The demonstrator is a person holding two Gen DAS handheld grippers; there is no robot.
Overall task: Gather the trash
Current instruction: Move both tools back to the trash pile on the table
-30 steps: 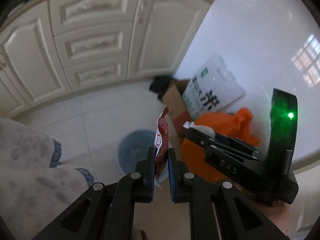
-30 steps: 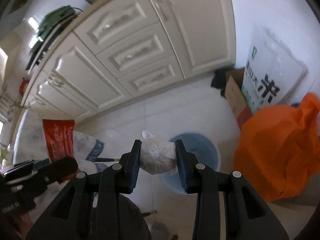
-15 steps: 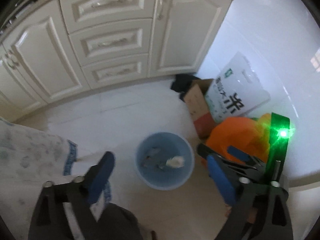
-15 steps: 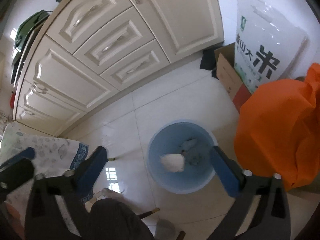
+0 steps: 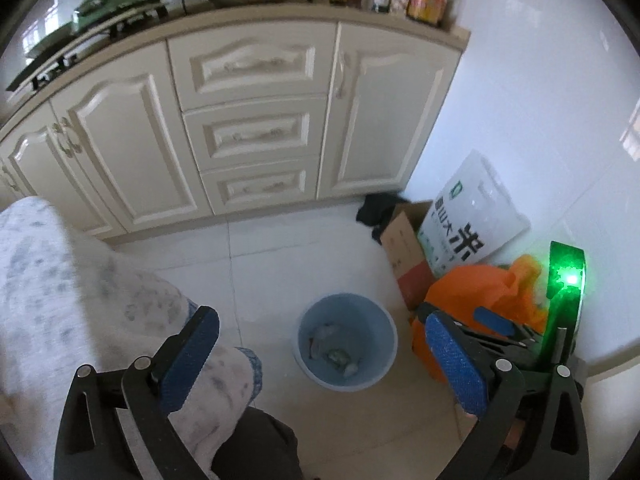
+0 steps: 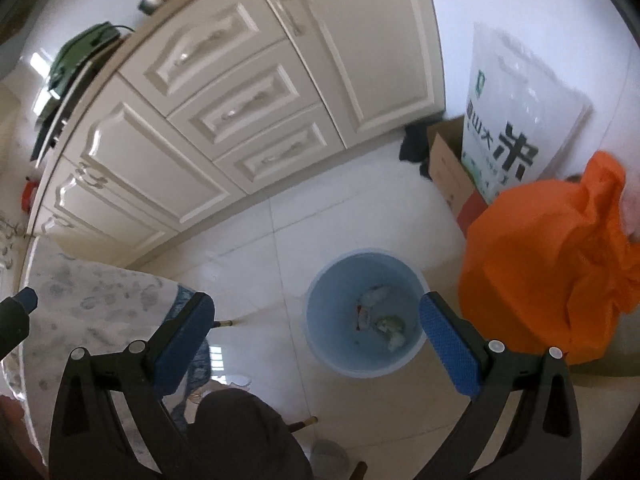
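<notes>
Claws wide apart on both sides: left gripper [image 5: 324,356] spread and empty, right gripper [image 6: 316,338] spread and empty too, both hanging above the floor. Below them sits the blue bin [image 6: 320,312], and the trash [image 6: 380,320] lies in its bottom: crumpled bits, a scrap of red. That load looks delivered; whether more litter remains elsewhere, these views don't show.

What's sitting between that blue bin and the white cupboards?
Nothing: in both wrist views only bare white floor tile lies between the blue bin and the cupboards.
</notes>
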